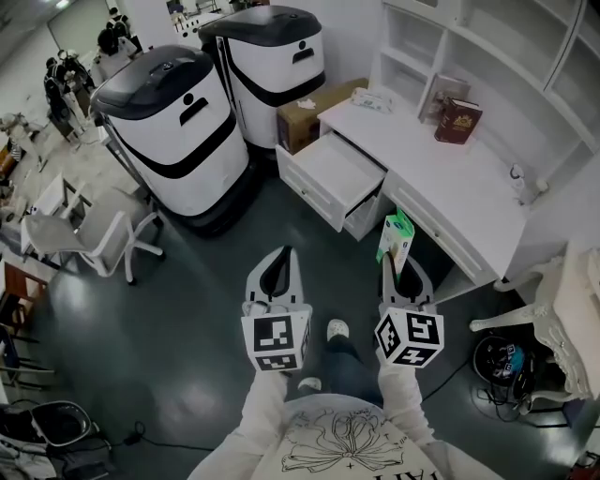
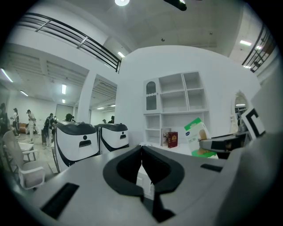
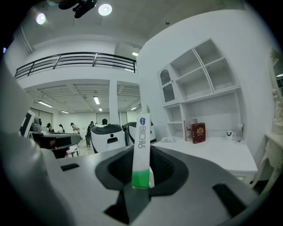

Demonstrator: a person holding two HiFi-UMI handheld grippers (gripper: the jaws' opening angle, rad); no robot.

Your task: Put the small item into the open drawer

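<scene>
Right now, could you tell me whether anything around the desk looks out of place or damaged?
Nothing stands out. One drawer of the white desk is pulled out, as the task needs. The books stand at the back of the desktop, and I see nothing spilled or broken.

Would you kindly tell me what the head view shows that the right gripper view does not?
Only the head view: the open drawer, the cardboard box, the person's shoes. Only the right gripper view: the balcony railing and ceiling lights. Both: the right gripper with its jaws shut on the green-and-white packet, the red book, the white machines.
</scene>
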